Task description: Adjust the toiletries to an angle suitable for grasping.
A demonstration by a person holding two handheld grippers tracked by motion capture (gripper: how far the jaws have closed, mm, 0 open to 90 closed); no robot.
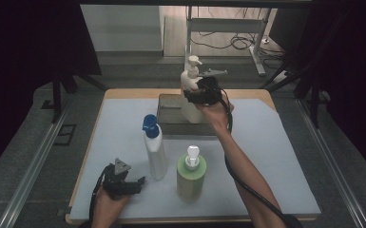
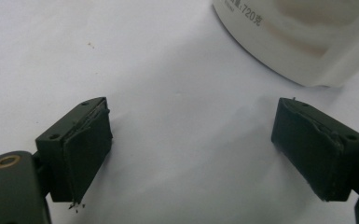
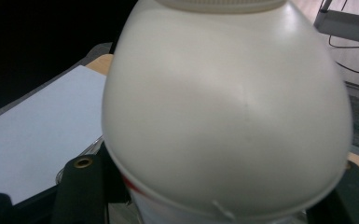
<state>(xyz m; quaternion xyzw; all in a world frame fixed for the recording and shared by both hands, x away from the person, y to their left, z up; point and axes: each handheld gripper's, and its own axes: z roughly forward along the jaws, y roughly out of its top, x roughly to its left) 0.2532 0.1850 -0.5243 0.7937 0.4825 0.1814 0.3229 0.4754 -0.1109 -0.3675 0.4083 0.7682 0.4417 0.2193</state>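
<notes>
1. High view: right gripper (image 1: 196, 91) raised above the far middle of the table (image 1: 285, 142), clamped on the upper body of a cream pump bottle (image 1: 190, 80). Bottle upright, its lower part inside or just above a clear rectangular bin (image 1: 168, 114) at the far side of the white mat; contact with the bin floor not discernible.
2. High view: left gripper (image 1: 135, 184) low at the near left of the mat, jaws spread, nothing between them. Positioned just beside the base of a white bottle with a blue cap (image 1: 155, 151), not touching it.
3. High view: green bottle with a white pump (image 1: 191, 175) upright near the front middle, just beside the white bottle and apart from both grippers.
4. Left gripper view: two black pads (image 2: 88, 149) held wide apart over bare white mat, gap empty. Base of the white bottle (image 2: 303, 42) at the upper right, ahead of the jaws, printed label text partly visible. No contact with either pad.
5. Right gripper view: rounded cream shoulder of the pump bottle (image 3: 224, 112) very close to the lens, seated between the jaws, which flank it at both lower corners. White mat and wooden table edge visible at the left behind the bottle.
</notes>
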